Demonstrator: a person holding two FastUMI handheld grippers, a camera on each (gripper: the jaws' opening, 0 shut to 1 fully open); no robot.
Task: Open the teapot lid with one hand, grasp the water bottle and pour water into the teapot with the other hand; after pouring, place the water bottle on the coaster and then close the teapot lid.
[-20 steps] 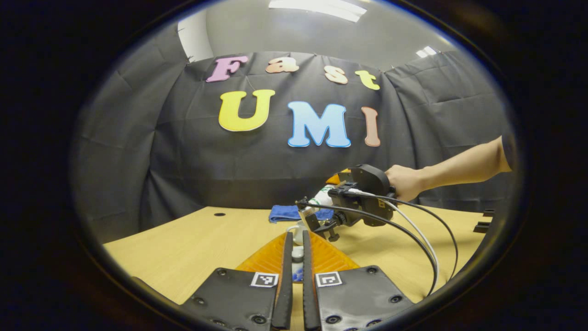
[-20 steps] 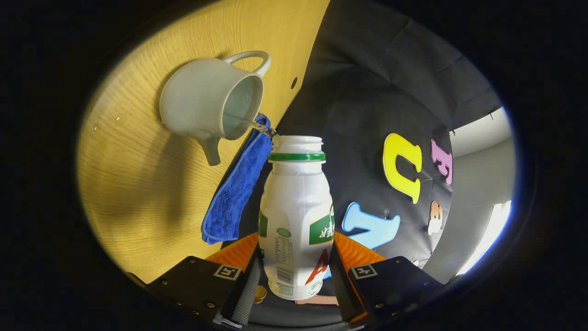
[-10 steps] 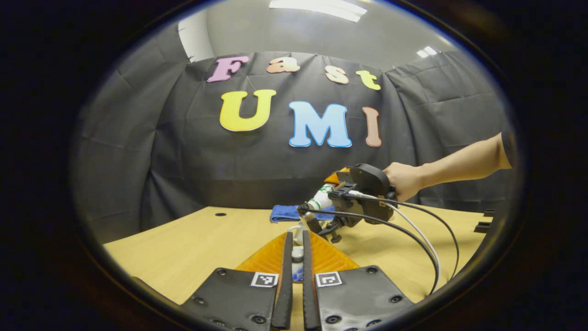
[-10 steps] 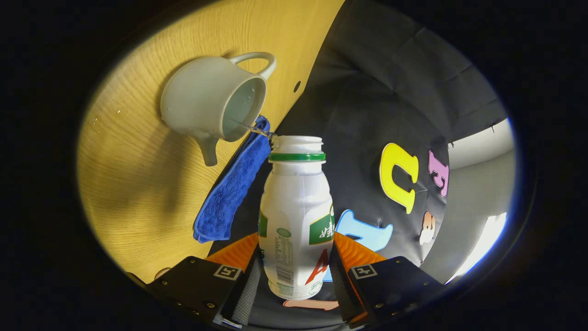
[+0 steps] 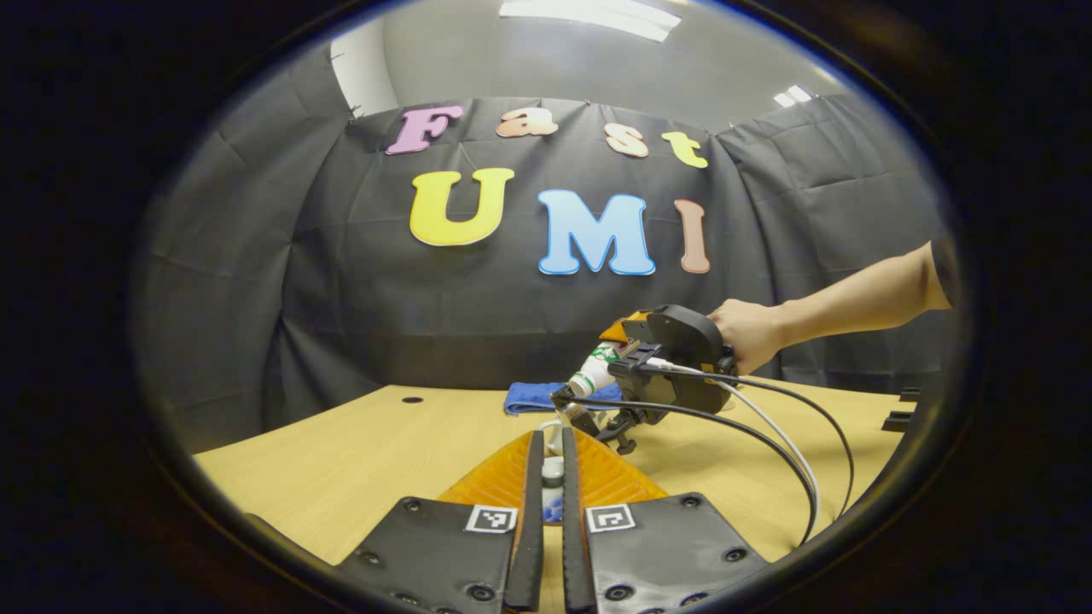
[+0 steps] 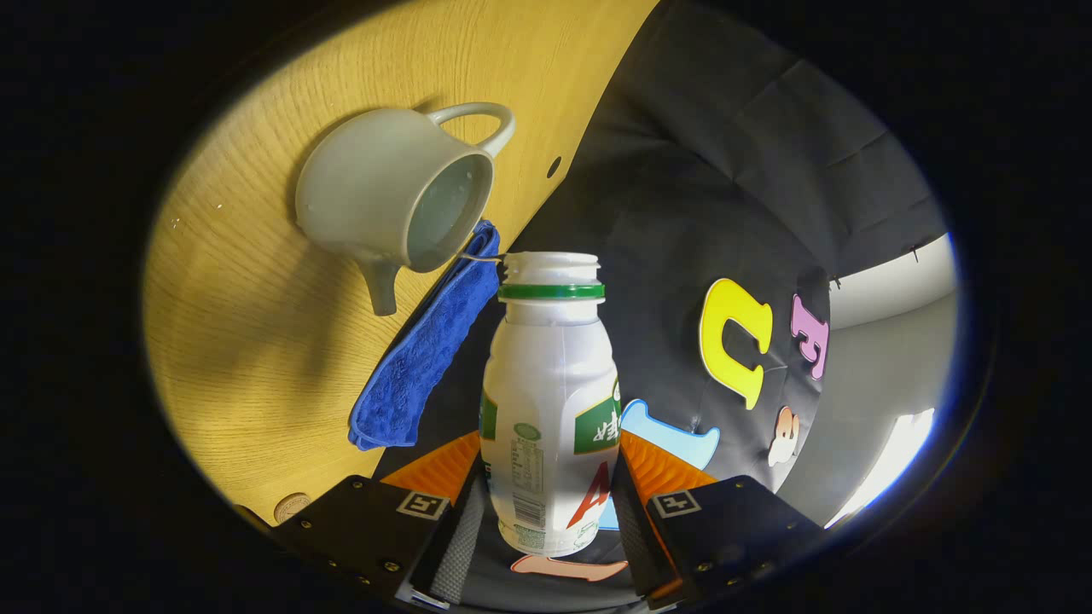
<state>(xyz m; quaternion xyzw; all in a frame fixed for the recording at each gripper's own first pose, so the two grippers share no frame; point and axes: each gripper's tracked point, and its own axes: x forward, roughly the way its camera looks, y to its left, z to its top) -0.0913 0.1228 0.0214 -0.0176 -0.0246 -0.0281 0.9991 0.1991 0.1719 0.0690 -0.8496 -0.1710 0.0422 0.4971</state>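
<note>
In the right gripper view, my right gripper (image 6: 546, 516) is shut on the white water bottle (image 6: 550, 401), which has a green neck ring and no cap. The bottle is tipped toward the open white teapot (image 6: 384, 196) on the table, and a thin trickle runs from its mouth into the pot. In the left gripper view, my left gripper (image 5: 551, 482) is nearly closed on the small white teapot lid (image 5: 552, 471), held above the table. Farther off there, a hand (image 5: 746, 334) holds the right gripper (image 5: 670, 371) and the tilted bottle (image 5: 593, 372) over the teapot (image 5: 553, 431).
A folded blue cloth (image 6: 422, 358) lies on the wooden table (image 6: 256, 341) just behind the teapot, also seen as the blue cloth (image 5: 533, 396). A small round coaster-like disc (image 6: 292, 506) peeks out at the table's near edge. Cables (image 5: 768, 426) trail from the right gripper.
The bottle has tipped back a little and the stream into the teapot has thinned to a trickle. The right gripper has risen slightly. The left gripper keeps still with the lid.
</note>
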